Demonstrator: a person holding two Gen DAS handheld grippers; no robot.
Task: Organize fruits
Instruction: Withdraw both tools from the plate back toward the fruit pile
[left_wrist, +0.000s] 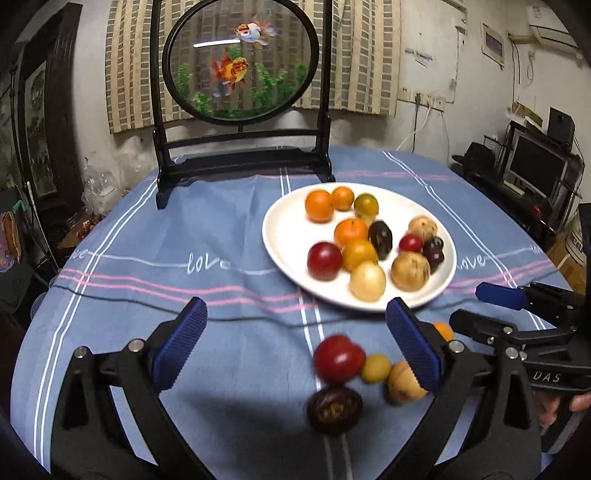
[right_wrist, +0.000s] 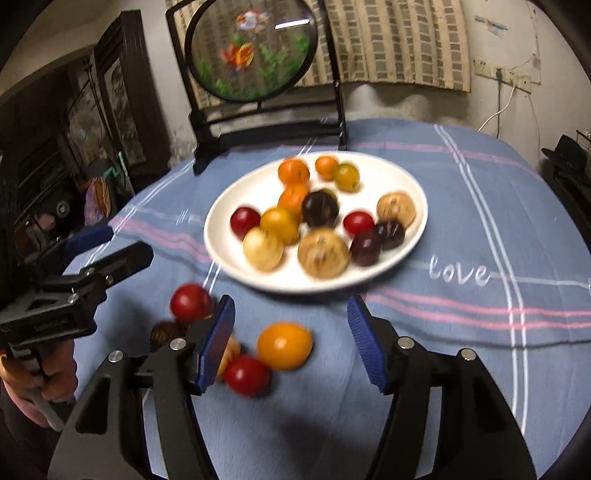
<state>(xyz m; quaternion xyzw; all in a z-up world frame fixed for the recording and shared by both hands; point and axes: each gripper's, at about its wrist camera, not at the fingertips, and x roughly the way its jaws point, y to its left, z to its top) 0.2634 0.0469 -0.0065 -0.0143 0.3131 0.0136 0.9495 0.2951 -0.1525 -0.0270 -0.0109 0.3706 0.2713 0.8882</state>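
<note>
Most of the small round fruits already lie on the white oval plate (left_wrist: 284, 236) at mid-bench, evidently the collecting point. A loose cluster, including a red round fruit (left_wrist: 338, 358) and an orange-yellow round fruit (right_wrist: 284, 345), rests on the blue striped cloth nearer. The left gripper (left_wrist: 295, 345) and right gripper (right_wrist: 291, 343) hover over it, fingers spread and holding nothing, apparently positioned for pickup.

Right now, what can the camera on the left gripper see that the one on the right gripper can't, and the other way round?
Only the left wrist view shows the monitor on the shelf at the far right, and a small yellow fruit among those still loose on the cloth.

Only the right wrist view shows the second red fruit nearest that camera, and the loose orange fruit in full.

Both show the white plate heaped with fruit, the round goldfish screen, the blue tablecloth, and each other's open gripper.
</note>
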